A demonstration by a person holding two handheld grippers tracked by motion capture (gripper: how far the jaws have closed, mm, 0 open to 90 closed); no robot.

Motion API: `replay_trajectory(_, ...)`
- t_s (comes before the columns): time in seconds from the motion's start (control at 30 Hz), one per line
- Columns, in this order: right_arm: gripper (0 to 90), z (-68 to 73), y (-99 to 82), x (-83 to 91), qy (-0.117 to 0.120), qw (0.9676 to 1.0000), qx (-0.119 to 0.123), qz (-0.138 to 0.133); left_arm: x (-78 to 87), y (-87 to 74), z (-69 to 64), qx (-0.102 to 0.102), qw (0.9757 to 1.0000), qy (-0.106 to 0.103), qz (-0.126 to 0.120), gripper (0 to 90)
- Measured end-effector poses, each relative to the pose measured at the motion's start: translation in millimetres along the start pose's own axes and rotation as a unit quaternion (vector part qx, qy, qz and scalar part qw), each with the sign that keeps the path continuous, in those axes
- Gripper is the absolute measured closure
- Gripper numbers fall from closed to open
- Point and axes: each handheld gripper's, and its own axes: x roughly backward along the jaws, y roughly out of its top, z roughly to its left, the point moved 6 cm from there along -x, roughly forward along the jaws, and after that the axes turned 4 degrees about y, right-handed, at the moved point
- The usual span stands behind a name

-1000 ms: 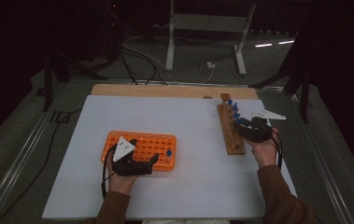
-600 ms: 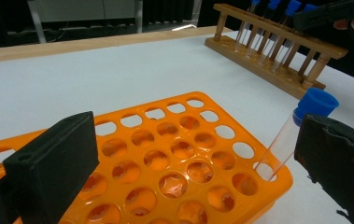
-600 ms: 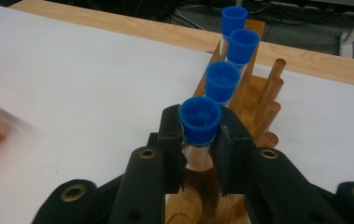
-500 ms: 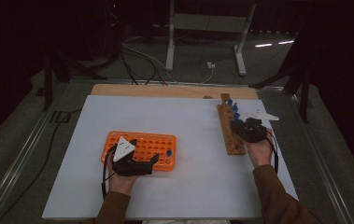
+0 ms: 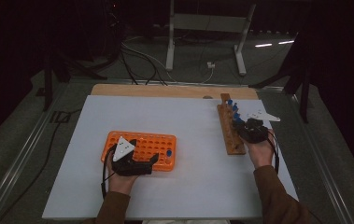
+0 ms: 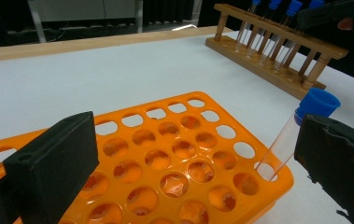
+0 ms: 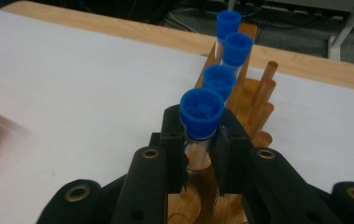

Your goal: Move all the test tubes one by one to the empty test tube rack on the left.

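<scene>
Blue-capped clear plastic tube, frame centre in the wooden rack: light, slick, crushable. Right gripper jaws clamp just below the cap. Left gripper jaws apart over the orange rack.

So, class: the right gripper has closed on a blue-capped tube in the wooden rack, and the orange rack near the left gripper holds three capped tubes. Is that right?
One detail is wrong. The orange rack holds a single blue-capped tube, in a corner hole, as the left gripper view shows. The rest stands: the right gripper is shut on a capped tube in the wooden rack.
</scene>
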Motion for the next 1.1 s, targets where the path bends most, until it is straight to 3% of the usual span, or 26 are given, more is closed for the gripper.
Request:
replay_trajectory(0.3, 77.0, -1.0, 10.8, 10.6, 0.004, 1.0000, 0.004, -0.005, -0.8, 1.6, -2.0, 0.002, 0.9999, -0.011, 0.003, 0.7)
replay_trajectory(0.53, 77.1, 2.0, 24.2, 22.1, 0.002, 0.9997, 0.019, -0.014, -3.1, 10.5, -7.7, -0.010, 0.9998, -0.018, 0.003, 0.7)
replay_trajectory(0.73, 77.1, 6.6, 39.4, 33.5, 0.001, 0.9991, 0.031, -0.028, -2.5, 18.7, -6.4, -0.010, 0.9999, -0.012, -0.004, 0.8)
replay_trajectory(0.83, 77.1, 10.6, 46.7, 39.1, 0.008, 0.9988, 0.032, -0.037, -0.7, 21.7, -4.2, -0.010, 0.9999, 0.001, -0.010, 0.9)
replay_trajectory(1.1, 77.1, 32.6, 54.1, 37.6, 0.045, 0.9974, 0.033, -0.045, 2.3, 26.6, -3.2, -0.011, 0.9999, 0.000, -0.012, 0.9)
